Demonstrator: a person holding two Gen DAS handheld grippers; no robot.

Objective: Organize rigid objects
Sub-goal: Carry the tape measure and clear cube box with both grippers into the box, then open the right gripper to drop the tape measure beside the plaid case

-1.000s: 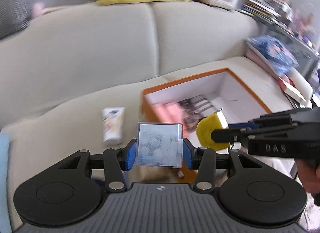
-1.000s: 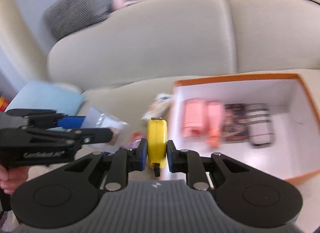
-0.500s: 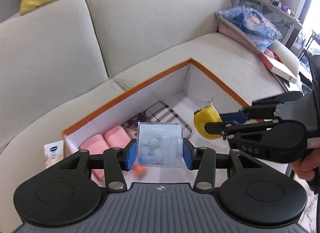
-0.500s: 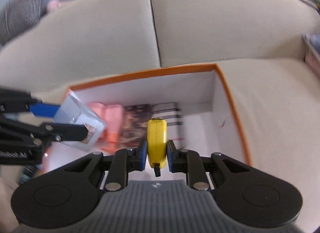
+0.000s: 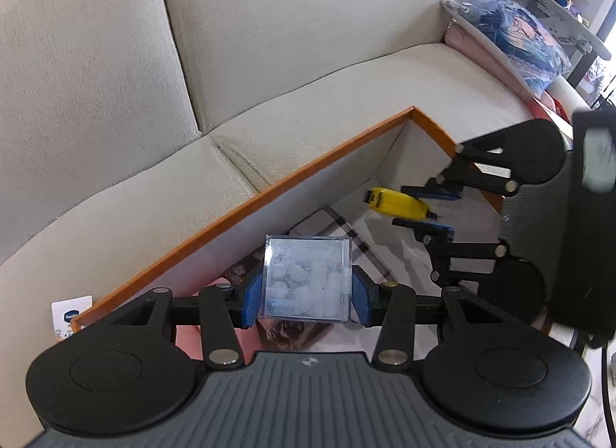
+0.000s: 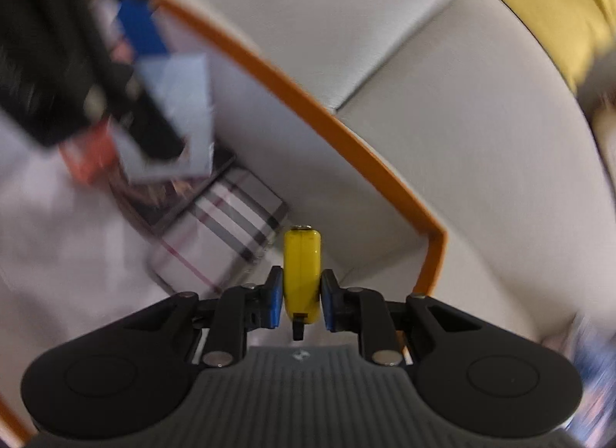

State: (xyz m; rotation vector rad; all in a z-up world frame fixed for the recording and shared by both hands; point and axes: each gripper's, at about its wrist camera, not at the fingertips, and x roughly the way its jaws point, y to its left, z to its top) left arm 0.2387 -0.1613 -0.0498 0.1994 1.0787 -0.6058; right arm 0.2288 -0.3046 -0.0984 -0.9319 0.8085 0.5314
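Left gripper (image 5: 306,300) clamps clear square plastic case (image 5: 306,280), now low over orange-rimmed white box (image 5: 246,203) instead of sofa seat: drop-off looks near. Only this view shows right gripper (image 5: 417,211) rolled sideways.

Right gripper (image 6: 297,300) pinches yellow tape measure (image 6: 301,273), now inside box near corner. Only here: plaid flat case (image 6: 219,234) directly beneath.

Legible text: none. White tube (image 5: 71,317) on the sofa seat (image 5: 346,101), beside the box's orange rim (image 5: 246,213): blue oval logo, lettering too small to read.
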